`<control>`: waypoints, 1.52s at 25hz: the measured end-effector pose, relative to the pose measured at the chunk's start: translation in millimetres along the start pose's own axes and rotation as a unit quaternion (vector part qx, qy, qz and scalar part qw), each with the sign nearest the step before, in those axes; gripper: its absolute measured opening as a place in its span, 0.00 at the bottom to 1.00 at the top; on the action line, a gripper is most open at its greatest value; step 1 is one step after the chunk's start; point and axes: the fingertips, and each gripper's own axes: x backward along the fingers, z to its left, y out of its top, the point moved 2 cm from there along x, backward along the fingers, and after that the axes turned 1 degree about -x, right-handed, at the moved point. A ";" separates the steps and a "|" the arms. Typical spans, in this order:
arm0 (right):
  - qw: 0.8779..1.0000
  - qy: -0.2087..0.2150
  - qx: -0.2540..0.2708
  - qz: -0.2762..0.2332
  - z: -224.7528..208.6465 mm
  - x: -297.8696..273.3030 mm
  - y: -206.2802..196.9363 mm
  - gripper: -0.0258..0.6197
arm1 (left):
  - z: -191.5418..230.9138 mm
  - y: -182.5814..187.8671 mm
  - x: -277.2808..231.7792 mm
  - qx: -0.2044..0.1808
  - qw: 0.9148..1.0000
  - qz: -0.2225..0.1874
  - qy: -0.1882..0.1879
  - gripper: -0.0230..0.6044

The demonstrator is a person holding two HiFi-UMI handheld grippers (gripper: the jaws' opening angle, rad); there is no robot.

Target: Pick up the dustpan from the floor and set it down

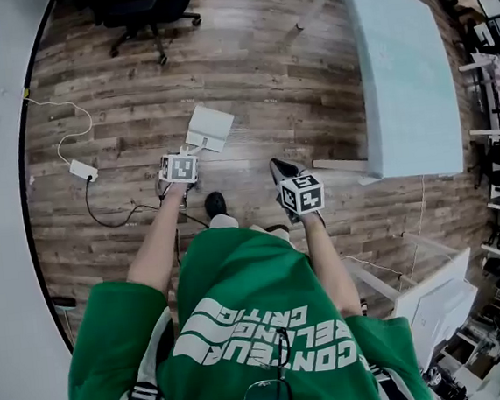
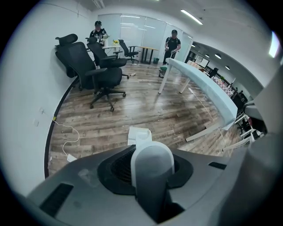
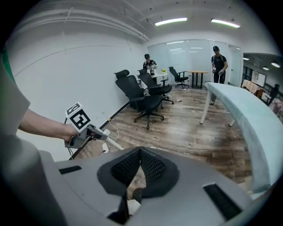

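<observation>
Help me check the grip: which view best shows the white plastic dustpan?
Head view: the whole white plastic dustpan shows, handle in the left gripper. Left gripper view shows handle and pan edge; right gripper view, only handle.

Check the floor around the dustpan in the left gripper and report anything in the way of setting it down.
Nothing visible blocks it. The left gripper grips the dustpan by its handle over bare wood floor. The white adapter lies off to its left, the table to its right, both apart from it.
</observation>
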 end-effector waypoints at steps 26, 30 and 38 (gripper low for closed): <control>0.999 0.023 0.011 0.032 27.2 -25.5 -7.2 0.05 | 17.1 20.3 -36.7 -0.019 0.998 0.046 0.047 0.22; 0.999 0.020 0.005 0.025 25.6 -19.6 -5.0 0.05 | 15.5 28.1 -25.0 -0.047 0.996 0.017 0.071 0.24; 1.000 0.016 -0.001 0.005 19.8 -7.3 -3.4 0.05 | 10.5 34.7 3.8 -0.066 0.990 -0.066 0.107 0.28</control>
